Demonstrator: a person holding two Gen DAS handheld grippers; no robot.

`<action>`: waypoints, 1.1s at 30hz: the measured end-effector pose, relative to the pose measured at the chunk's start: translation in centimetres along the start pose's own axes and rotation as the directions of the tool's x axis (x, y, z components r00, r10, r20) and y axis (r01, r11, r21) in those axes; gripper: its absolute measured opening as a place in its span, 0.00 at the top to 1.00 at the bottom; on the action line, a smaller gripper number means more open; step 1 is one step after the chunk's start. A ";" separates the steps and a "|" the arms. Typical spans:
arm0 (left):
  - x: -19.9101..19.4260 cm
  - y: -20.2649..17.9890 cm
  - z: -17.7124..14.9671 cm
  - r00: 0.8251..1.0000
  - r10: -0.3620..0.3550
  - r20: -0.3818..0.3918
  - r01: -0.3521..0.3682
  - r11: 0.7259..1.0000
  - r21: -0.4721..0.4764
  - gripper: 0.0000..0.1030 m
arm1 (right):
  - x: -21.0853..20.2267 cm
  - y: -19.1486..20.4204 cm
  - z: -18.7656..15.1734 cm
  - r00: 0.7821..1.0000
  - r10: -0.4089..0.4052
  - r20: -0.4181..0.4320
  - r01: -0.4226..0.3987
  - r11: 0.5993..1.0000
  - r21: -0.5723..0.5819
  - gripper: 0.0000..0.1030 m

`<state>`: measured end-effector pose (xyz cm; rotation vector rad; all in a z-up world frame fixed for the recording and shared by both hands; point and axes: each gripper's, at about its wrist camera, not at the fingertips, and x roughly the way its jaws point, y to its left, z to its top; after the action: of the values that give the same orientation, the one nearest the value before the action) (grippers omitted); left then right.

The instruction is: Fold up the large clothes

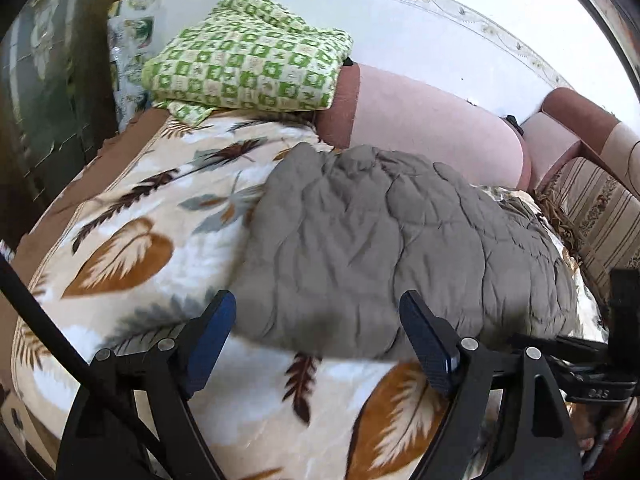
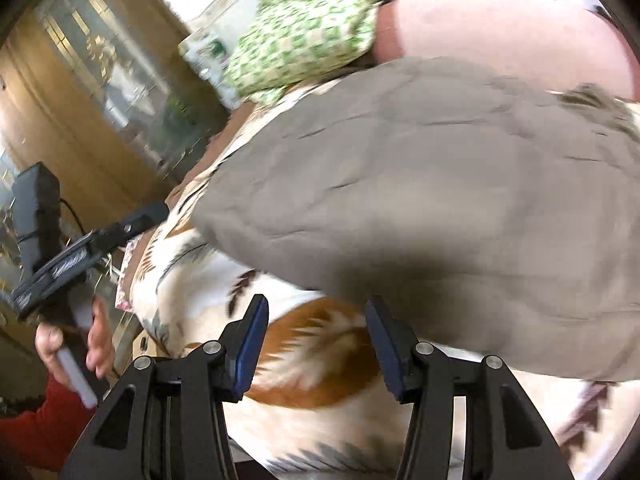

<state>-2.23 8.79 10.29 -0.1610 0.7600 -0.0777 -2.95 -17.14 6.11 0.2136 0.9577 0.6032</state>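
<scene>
Two grippers hang above a bed spread with a leaf-patterned blanket (image 1: 132, 216). Left gripper (image 1: 316, 344) stands wide, nothing between its blue pads; the grey quilted garment (image 1: 384, 232) lies just ahead of it, its near edge reaching between the fingertips from beyond. Right gripper (image 2: 316, 344) is parted about halfway and empty, with that garment ahead and to its right, and only blanket showing in its gap. Farther beyond both lies a green checked cloth (image 1: 244, 64) beside a pink bolster (image 1: 432, 128). A hand (image 2: 72, 344) at a red sleeve grips the left handle.
</scene>
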 end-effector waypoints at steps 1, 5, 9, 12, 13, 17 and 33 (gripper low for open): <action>0.3 -0.3 0.4 1.000 -0.011 -0.004 0.011 1.000 -0.004 0.19 | -0.4 -0.5 -0.2 1.000 -0.009 -0.013 0.009 1.000 0.005 0.46; 0.3 -1.2 1.0 0.999 -0.022 0.046 0.022 1.000 -0.009 0.18 | -2.3 -5.1 -2.2 0.984 -0.142 -0.103 0.145 0.989 0.020 0.46; 0.1 -2.0 1.2 0.992 0.034 0.123 -0.030 0.999 -0.034 0.12 | -3.5 -11.4 -0.9 0.976 -0.204 -0.075 0.215 0.955 0.206 0.48; -0.4 -2.5 1.5 0.992 -0.002 0.129 0.007 0.999 -0.038 0.12 | -4.1 -14.7 0.0 0.996 -0.084 -0.017 0.085 0.932 0.353 0.49; -0.7 -2.6 1.6 0.991 -0.008 0.133 0.013 0.999 -0.033 0.12 | -4.3 -14.8 0.1 0.995 -0.099 -0.007 0.096 0.934 0.345 0.49; -1.6 -2.7 2.1 0.985 0.034 0.168 -0.037 0.999 0.014 0.12 | -5.1 -13.3 -0.5 0.971 -0.237 -0.014 0.235 0.949 0.208 0.50; 17.4 -6.5 9.1 0.981 -0.118 -0.151 0.086 0.976 -0.201 0.12 | 0.5 -13.2 9.4 0.900 0.224 0.373 -0.370 0.847 0.383 0.49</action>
<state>16.51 1.22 6.11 -0.3833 0.9221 -0.1155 10.03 -26.77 5.41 0.8658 0.7401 0.6056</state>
